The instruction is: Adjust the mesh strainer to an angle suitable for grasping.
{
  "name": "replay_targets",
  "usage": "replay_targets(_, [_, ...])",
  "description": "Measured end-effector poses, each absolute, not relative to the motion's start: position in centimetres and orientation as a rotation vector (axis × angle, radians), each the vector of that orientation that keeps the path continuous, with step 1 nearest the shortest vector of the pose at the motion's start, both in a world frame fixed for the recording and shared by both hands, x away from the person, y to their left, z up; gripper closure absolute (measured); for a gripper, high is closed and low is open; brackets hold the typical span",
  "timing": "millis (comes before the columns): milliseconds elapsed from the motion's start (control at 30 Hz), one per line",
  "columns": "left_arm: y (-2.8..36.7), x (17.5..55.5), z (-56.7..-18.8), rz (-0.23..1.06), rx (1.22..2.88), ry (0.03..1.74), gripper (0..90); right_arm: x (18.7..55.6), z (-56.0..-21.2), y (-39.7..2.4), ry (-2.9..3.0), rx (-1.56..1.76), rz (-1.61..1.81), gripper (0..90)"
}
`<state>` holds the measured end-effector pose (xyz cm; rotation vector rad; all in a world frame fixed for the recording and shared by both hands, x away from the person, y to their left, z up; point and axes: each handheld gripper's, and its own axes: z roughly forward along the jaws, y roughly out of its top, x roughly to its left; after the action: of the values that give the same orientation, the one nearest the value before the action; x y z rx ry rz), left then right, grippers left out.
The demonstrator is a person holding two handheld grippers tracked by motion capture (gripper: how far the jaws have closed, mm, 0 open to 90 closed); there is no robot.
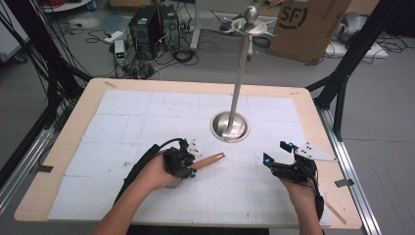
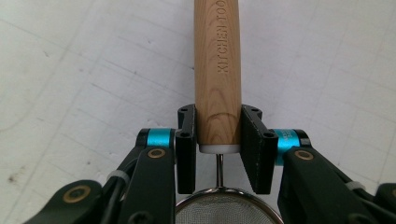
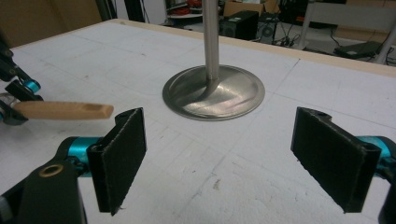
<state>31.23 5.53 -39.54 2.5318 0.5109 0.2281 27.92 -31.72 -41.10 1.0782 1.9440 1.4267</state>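
Note:
A small strainer with a wooden handle (image 1: 209, 160) stamped "KITCHEN TOOL" is held by my left gripper (image 1: 188, 159), which is shut on the handle (image 2: 217, 79) near its lower end. Its wire mesh bowl (image 2: 228, 208) shows just below the jaws in the left gripper view. The handle (image 3: 63, 110) points toward the table's middle and hangs slightly above the surface. My right gripper (image 1: 276, 152) stands open at the right front of the table, pads (image 3: 122, 154) wide apart with nothing between them. A tall steel stand (image 1: 239, 78) rises from a round base (image 1: 230, 126) at the table's centre.
The table (image 1: 73, 122) carries a white gridded mat (image 1: 127, 117). The steel stand has hooks at its top (image 1: 249, 24). On the floor behind are computer towers (image 1: 147, 29), cables and a cardboard box (image 1: 308, 24). Black frame legs stand at both sides.

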Motion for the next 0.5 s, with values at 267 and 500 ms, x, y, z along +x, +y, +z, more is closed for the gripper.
replay_targets(267, [7.3,30.8,-37.4,0.229,2.376,0.475,69.2,27.9,-41.1,-31.5,1.952,1.078,1.424,17.4])
replay_targets(500, [8.3,30.6,-36.1,0.247,2.214,0.438,69.2,28.0,-41.2,-31.5,1.952,1.075,1.42,17.4])
